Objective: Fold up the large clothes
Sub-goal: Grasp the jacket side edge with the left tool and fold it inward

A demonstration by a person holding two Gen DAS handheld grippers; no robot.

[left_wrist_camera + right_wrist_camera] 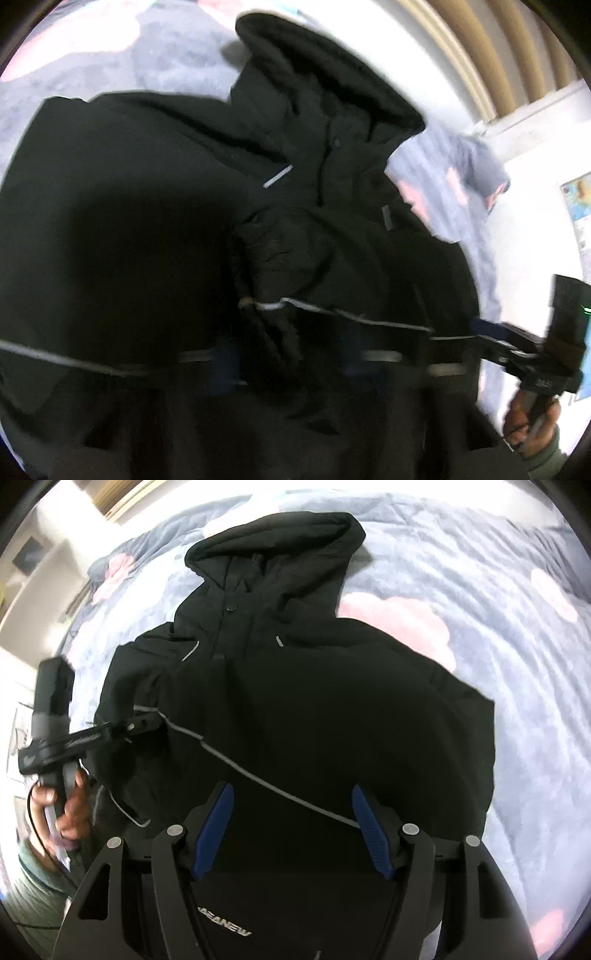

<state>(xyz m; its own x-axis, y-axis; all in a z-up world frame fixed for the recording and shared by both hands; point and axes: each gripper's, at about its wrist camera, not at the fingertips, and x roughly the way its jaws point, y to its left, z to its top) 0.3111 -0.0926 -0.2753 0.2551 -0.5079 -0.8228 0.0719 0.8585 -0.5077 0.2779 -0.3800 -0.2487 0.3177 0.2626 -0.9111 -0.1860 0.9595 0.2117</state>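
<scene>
Black hooded jacket [295, 709] lies on your grey floral quilt [517, 664]. Your right gripper [291, 830] hovers spread; the left gripper [147, 725] pinches its side edge, I judge. Slick fabric may slip, undoing the fold.

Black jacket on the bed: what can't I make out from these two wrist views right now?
- Left gripper: in the left wrist view motion blur smears its fingers; the right wrist view shows it small, at the black jacket edge, grip unclear.
- Jacket hem: cut off by the bottom edge, partly behind the open right gripper.
- Sleeves: black on black, folds unreadable.
- Bedspread under the jacket: hidden.
</scene>
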